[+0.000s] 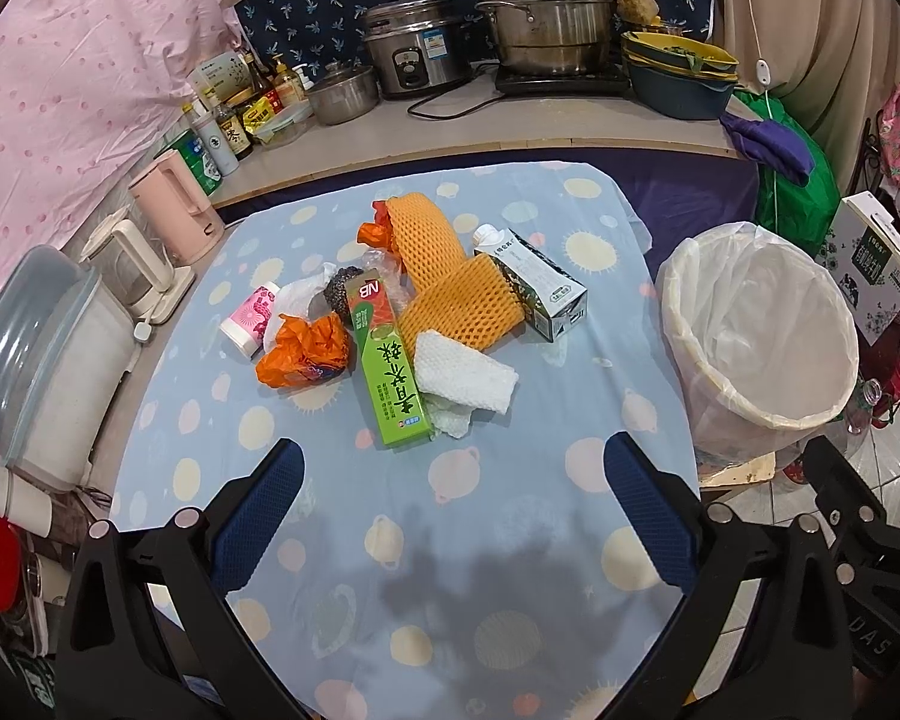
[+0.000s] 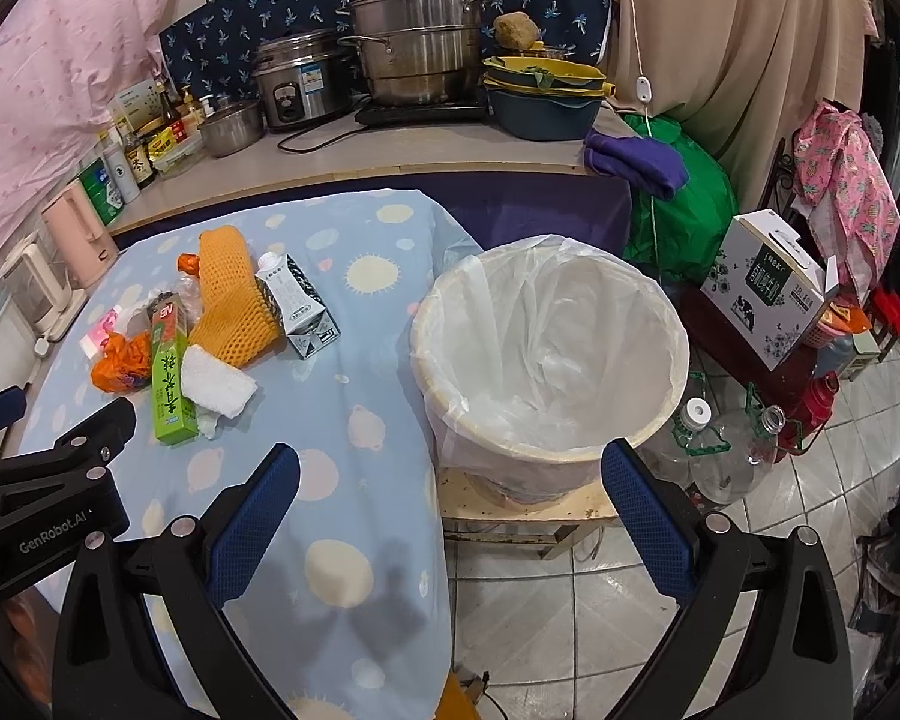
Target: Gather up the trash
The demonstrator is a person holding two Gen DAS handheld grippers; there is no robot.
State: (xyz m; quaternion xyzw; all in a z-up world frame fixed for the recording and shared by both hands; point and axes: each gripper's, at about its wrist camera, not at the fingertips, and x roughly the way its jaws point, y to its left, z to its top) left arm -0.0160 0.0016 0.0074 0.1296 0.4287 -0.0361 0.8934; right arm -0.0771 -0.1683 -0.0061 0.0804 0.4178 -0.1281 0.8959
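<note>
On tablecloth: trash pile; both grippers' fingers spread wide, w/ nothing held.

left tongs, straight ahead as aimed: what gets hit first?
Probably the long green cardboard box, its near end lying closest ahead of the open left tongs; the white folded paper towel sits beside it. Only bare blue planet-print tablecloth lies between. Depth is uncertain.

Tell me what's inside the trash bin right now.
The trash bin holds only its white plastic liner; no trash shows. The very bottom is hidden by its near rim.
</note>
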